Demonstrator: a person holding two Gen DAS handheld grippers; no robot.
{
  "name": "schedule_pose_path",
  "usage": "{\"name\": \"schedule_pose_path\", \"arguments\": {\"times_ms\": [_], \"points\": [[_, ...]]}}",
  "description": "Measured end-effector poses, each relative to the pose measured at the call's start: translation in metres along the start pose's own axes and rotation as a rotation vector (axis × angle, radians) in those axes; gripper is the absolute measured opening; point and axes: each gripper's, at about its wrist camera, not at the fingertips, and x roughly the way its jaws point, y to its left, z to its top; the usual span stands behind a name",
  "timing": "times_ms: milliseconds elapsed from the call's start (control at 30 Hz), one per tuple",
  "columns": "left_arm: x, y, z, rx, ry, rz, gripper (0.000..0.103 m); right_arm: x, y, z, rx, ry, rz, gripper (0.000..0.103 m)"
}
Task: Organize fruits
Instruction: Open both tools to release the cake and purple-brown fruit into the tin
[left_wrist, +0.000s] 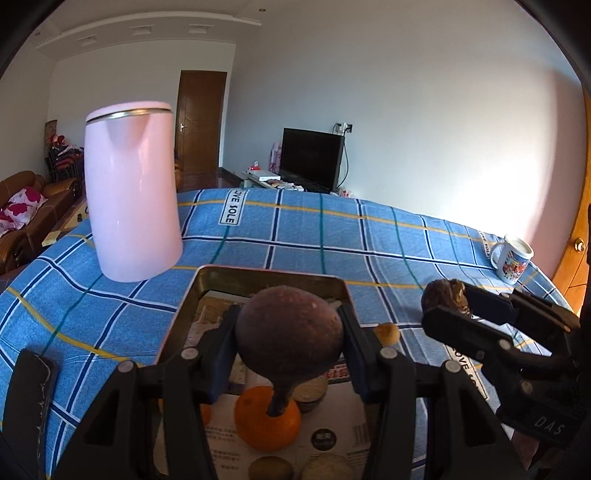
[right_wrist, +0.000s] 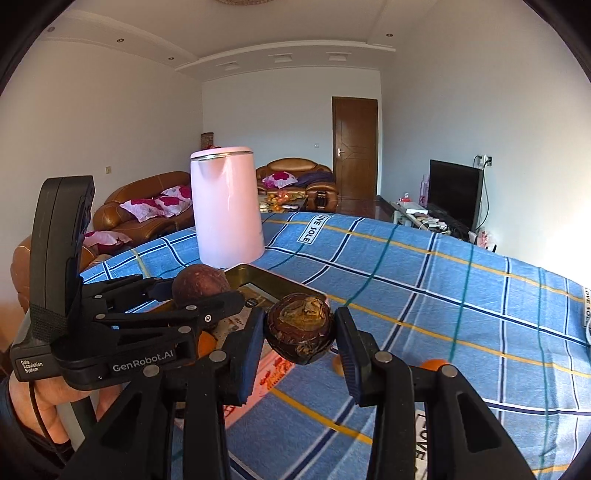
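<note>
One blue checked tablecloth (left_wrist: 303, 236) across the whole table. One pink kettle (left_wrist: 133, 192) upright at the far left. One metal tray (left_wrist: 271, 275) just beside it, holding one orange (left_wrist: 258, 424) and three paler round fruits, possibly more hidden. Two grippers up: left gripper (left_wrist: 288, 336) pinching one round brown fruit (left_wrist: 288, 332) above the tray, right gripper (right_wrist: 300, 328) clamped on one wrinkled dark fruit (right_wrist: 301, 326) over the cloth. One mug (left_wrist: 511, 260) far right. Two small orange fruits loose on the cloth.

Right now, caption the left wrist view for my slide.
Left gripper holds a passion fruit above the tray; right gripper grips another fruit.
</note>
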Motion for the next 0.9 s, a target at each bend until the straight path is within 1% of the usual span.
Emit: {"name": "schedule_pose_path", "arguments": {"times_ms": [100, 233, 300, 433, 500, 600, 633, 667, 700, 733, 800, 867, 900], "points": [[0.007, 0.014, 0.002, -0.024, 0.027, 0.004, 0.054, 0.022, 0.009, 0.002, 0.012, 0.037, 0.027, 0.04], [0.013, 0.023, 0.004, -0.037, 0.05, 0.009, 0.053, 0.045, 0.02, 0.003, 0.0, 0.071, 0.04, 0.04], [0.015, 0.03, 0.003, -0.05, 0.06, 0.033, 0.054, 0.054, 0.025, 0.004, -0.006, 0.092, 0.053, 0.041], [0.018, 0.041, 0.003, -0.063, 0.067, 0.058, 0.053, 0.066, 0.035, 0.002, -0.026, 0.127, 0.058, 0.041], [0.021, 0.045, 0.003, -0.072, 0.077, 0.06, 0.054, 0.073, 0.039, 0.001, -0.041, 0.146, 0.045, 0.041], [0.025, 0.045, 0.002, -0.065, 0.076, 0.07, 0.054, 0.082, 0.04, 0.0, -0.046, 0.173, 0.05, 0.041], [0.024, 0.044, 0.001, -0.059, 0.074, 0.065, 0.057, 0.084, 0.04, -0.001, -0.045, 0.181, 0.045, 0.041], [0.023, 0.042, 0.002, -0.055, 0.069, 0.057, 0.057, 0.084, 0.039, -0.001, -0.044, 0.184, 0.042, 0.041], [0.022, 0.04, 0.002, -0.048, 0.064, 0.063, 0.057, 0.084, 0.038, -0.002, -0.042, 0.186, 0.048, 0.043], [0.019, 0.039, 0.002, -0.042, 0.055, 0.071, 0.058, 0.084, 0.037, -0.002, -0.039, 0.188, 0.048, 0.051], [0.012, 0.039, 0.004, -0.045, 0.034, 0.063, 0.064, 0.077, 0.031, 0.0, -0.021, 0.17, 0.042, 0.061], [0.004, 0.039, 0.004, -0.056, 0.007, 0.066, 0.069, 0.064, 0.021, 0.001, -0.008, 0.14, 0.044, 0.061], [0.001, 0.039, 0.003, -0.058, -0.001, 0.066, 0.072, 0.057, 0.016, 0.002, -0.005, 0.129, 0.025, 0.061]]}}
